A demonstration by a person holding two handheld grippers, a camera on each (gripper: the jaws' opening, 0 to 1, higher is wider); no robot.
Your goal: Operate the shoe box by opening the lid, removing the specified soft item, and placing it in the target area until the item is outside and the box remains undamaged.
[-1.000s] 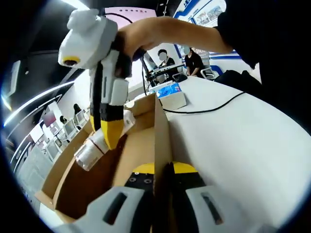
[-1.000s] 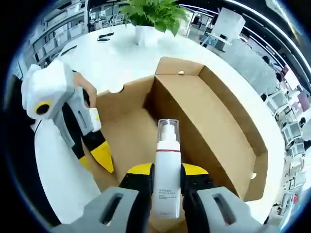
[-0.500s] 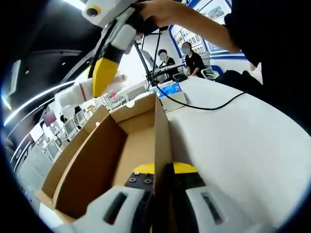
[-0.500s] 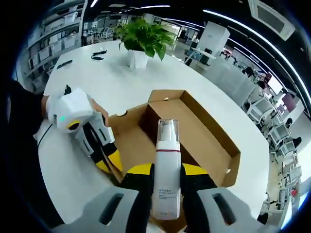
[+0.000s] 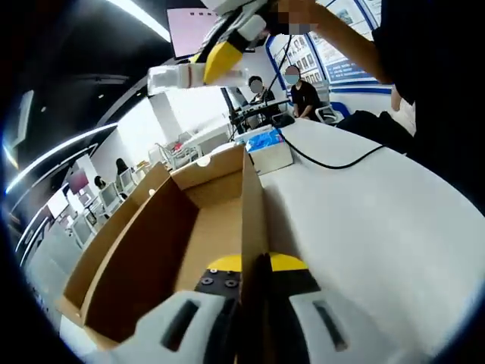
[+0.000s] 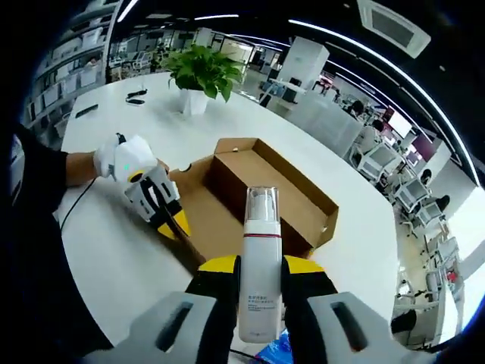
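The brown shoe box (image 5: 151,243) lies open on the white table, its inside bare. My left gripper (image 5: 255,267) is shut on the box's right wall (image 5: 252,197), and it shows from above as left gripper (image 6: 179,226) at the box's (image 6: 265,193) near-left edge. My right gripper (image 6: 260,267) is shut on a white pump bottle (image 6: 260,227) with a clear cap, held high above the box. From the left gripper view the bottle (image 5: 170,76) hangs up at the top in the right gripper (image 5: 214,62).
A blue and white packet (image 5: 267,149) lies beyond the box, with a black cable (image 5: 333,163) running across the white table (image 5: 379,227). A potted plant (image 6: 198,72) stands at the table's far side. People sit at desks behind.
My right gripper has risen with the bottle, from inside the box to high above it. My left gripper has kept its hold on the box wall.
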